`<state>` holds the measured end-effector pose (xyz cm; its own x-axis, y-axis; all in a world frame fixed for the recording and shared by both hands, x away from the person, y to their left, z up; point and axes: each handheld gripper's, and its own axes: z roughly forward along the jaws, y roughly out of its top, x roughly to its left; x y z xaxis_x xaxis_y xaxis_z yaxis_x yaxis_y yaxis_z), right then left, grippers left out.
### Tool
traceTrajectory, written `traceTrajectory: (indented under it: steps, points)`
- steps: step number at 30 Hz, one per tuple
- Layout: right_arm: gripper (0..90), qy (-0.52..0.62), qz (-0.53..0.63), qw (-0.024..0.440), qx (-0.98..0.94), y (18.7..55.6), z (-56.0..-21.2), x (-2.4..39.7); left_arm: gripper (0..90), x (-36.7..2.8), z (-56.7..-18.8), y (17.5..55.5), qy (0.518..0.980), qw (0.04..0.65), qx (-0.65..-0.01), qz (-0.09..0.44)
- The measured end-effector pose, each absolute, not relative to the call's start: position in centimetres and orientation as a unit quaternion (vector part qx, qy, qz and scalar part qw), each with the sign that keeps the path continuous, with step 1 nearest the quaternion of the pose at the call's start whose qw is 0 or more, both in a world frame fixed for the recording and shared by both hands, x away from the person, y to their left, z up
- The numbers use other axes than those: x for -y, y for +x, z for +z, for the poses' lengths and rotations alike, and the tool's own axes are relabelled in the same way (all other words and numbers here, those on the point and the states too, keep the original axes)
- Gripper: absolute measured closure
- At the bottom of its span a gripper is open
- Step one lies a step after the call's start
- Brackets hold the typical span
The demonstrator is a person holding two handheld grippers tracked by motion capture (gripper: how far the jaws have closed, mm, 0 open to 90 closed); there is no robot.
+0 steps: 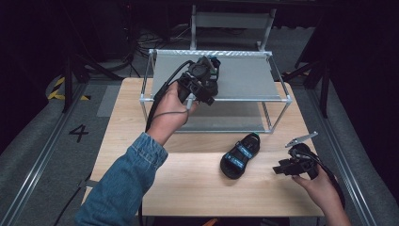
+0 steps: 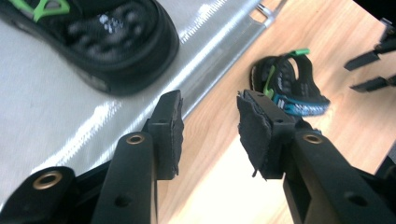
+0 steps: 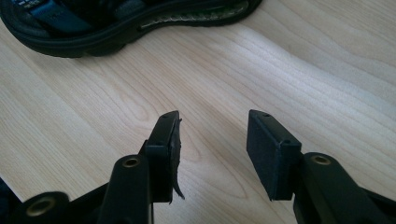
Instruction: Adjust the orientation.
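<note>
A black sandal with green straps (image 2: 116,51) lies on the grey top shelf of a metal-framed rack (image 1: 244,75). My left gripper (image 1: 203,92) hovers over that shelf beside the sandal; in the left gripper view it (image 2: 210,126) is open with nothing between its pads. A second black sandal with blue straps (image 1: 241,155) lies on the wooden table (image 1: 188,188) in front of the rack, also seen as the sandal (image 2: 289,86) past the shelf edge. My right gripper (image 1: 278,167) rests low on the table to its right, and in its own view it (image 3: 212,144) is open and holds nothing.
The rack has a lower shelf (image 1: 226,122) under the top one. A silver metal clip (image 1: 301,140) lies near the table's right edge. A white frame (image 1: 230,21) stands behind the rack. Dark floor and stands surround the table.
</note>
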<state>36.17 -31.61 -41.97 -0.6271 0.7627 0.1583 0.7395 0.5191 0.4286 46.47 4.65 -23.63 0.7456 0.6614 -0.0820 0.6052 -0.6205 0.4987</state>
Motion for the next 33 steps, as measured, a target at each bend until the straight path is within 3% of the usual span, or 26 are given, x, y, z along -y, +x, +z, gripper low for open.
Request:
traceTrajectory:
  steps: [14, 19, 33]
  points:
    - [54.6, 0.425, 0.261, 0.037, -0.866, 37.6, -39.4, 30.2, 50.5, -8.1, -24.3, 41.8, 0.907, 0.237, -0.344, 0.047]
    - [54.6, 0.412, 0.265, 0.047, -0.871, 38.6, -38.1, 29.3, 49.8, -9.6, -26.3, 39.5, 0.919, 0.203, -0.334, 0.056]
    - [52.0, 0.392, 0.254, 0.07, -0.881, 40.8, -36.0, 26.4, 47.2, -13.1, -31.1, 37.9, 0.899, 0.239, -0.365, 0.031]
